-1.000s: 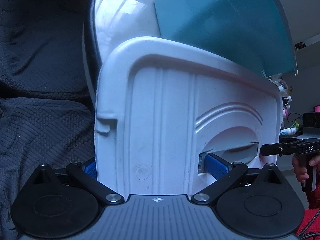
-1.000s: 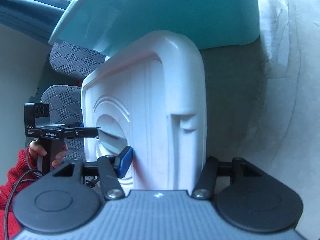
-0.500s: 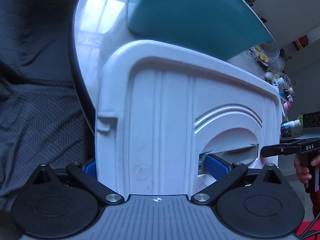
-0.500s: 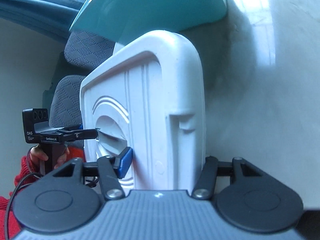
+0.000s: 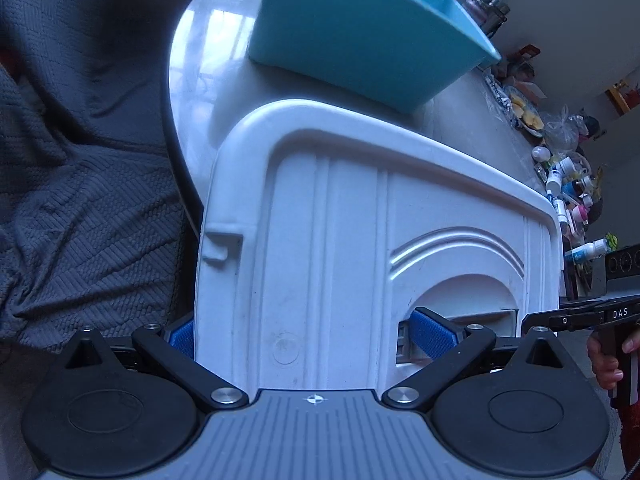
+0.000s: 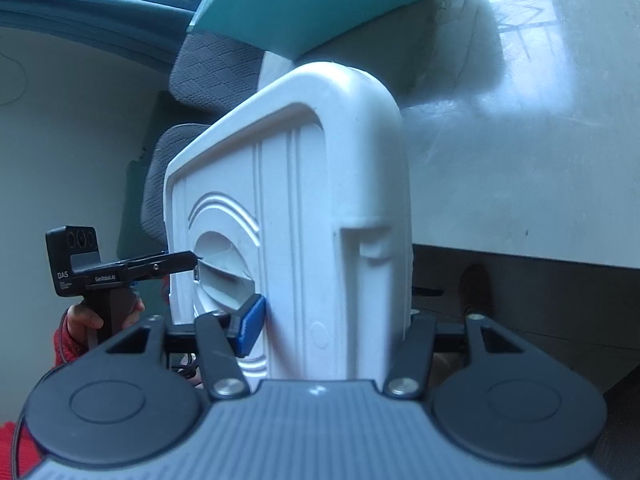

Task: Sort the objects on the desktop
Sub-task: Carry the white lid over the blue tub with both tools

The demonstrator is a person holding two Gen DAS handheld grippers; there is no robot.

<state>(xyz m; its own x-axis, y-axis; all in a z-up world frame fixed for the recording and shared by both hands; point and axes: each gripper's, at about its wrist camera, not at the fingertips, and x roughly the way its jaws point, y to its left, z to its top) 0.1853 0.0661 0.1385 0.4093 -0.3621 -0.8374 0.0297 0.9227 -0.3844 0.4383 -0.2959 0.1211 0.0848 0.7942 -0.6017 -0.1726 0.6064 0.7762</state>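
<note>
A white plastic bin (image 5: pixel 352 264) fills the middle of both wrist views, seen from its moulded outer side, with raised ribs, arched ridges and a recessed handle slot. What it holds cannot be told, since only its outside faces the cameras. It is held between both claws, in front of the near edge of a pale table (image 5: pixel 200 60).

The left gripper (image 5: pixel 312 334) is clamped on the bin: one blue pad (image 5: pixel 182 334) presses the bin's left outer wall, the other (image 5: pixel 434 334) sits inside the handle slot. The right gripper (image 6: pixel 324 320) also grips the bin, its left blue pad (image 6: pixel 250 326) flat against the ribbed face below the handle recess, its other finger hidden behind the bin's right wall. In the right wrist view, the left gripper's black fingertip reaches into the same handle slot from the left, with a hand (image 6: pixel 86 316) in a red sleeve on its grip.

Just beyond the bin's top edge stands a teal tub (image 5: pixel 360 28) on the table; its inside is not visible. To the left lies dark grey quilted fabric (image 5: pixel 80 220). On the far right of the table is a cluster of small bottles and packets (image 5: pixel 568 184), too small to tell apart.
</note>
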